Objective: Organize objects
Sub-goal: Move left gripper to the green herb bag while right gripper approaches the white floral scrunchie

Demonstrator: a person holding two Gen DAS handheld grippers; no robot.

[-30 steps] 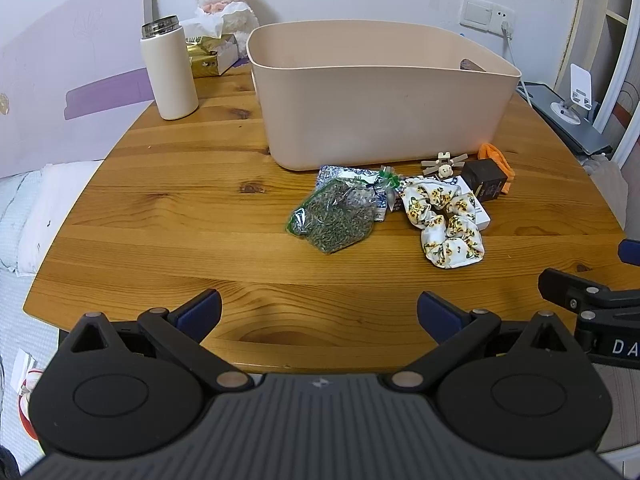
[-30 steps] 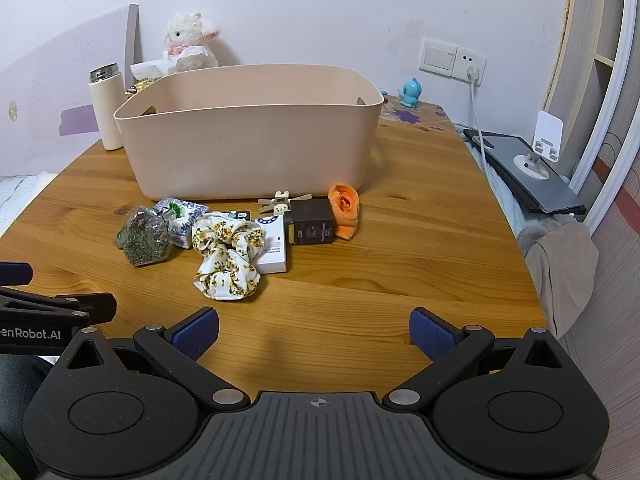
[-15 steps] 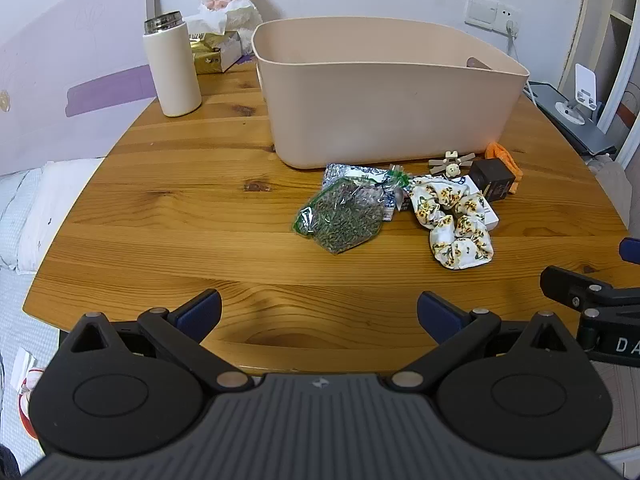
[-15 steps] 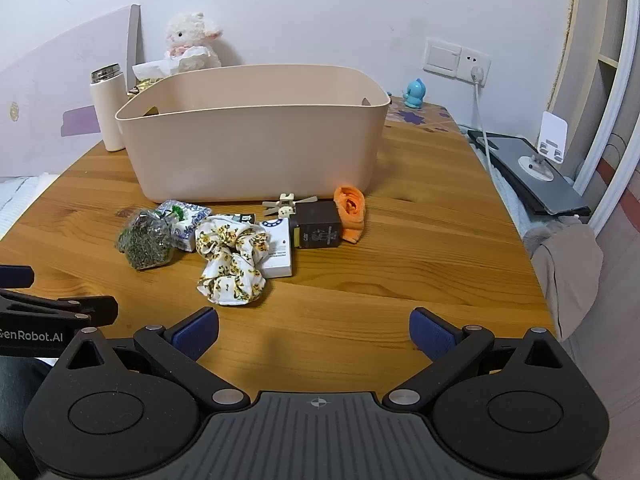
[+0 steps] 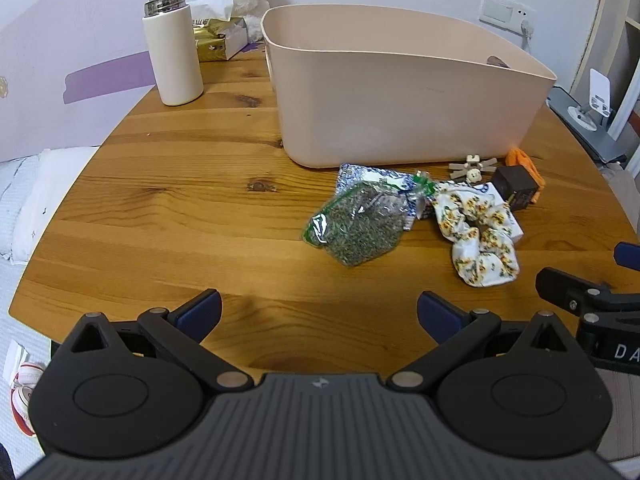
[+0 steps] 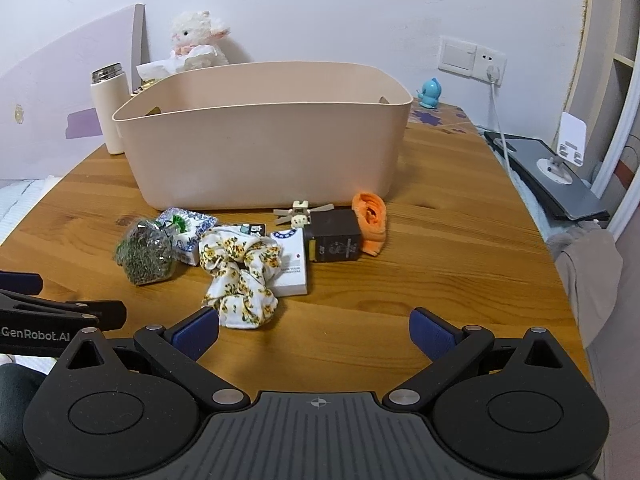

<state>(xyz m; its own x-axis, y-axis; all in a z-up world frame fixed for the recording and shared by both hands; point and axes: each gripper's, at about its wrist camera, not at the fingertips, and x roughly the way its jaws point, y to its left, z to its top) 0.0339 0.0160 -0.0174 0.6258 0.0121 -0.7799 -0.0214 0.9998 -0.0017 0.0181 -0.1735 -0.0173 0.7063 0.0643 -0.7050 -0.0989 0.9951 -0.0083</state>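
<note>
Both grippers have edged nearer the clutter. Left gripper [image 5: 318, 312] and right gripper [image 6: 314, 330] spread wide, empty. Scrunchie [image 6: 240, 276] nearest, herb bag [image 5: 356, 226] left; bin [image 6: 264, 140] behind, ready for loading.

White flask [image 5: 174, 50], plush lamb [image 6: 197, 40], tissue box [image 5: 220, 38], blue figurine [image 6: 430, 93], wall socket [image 6: 472, 56], perhaps a laptop [image 6: 548, 176]

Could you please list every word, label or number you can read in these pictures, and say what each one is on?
"GenRobot.AI": on the left gripper, seen at the edge of the right wrist view.
"DA", cut off by the frame: on the right gripper, in the left wrist view.
Print on the white box, dark brown box, blue-patterned packet and gold tissue box: too small to read.
</note>
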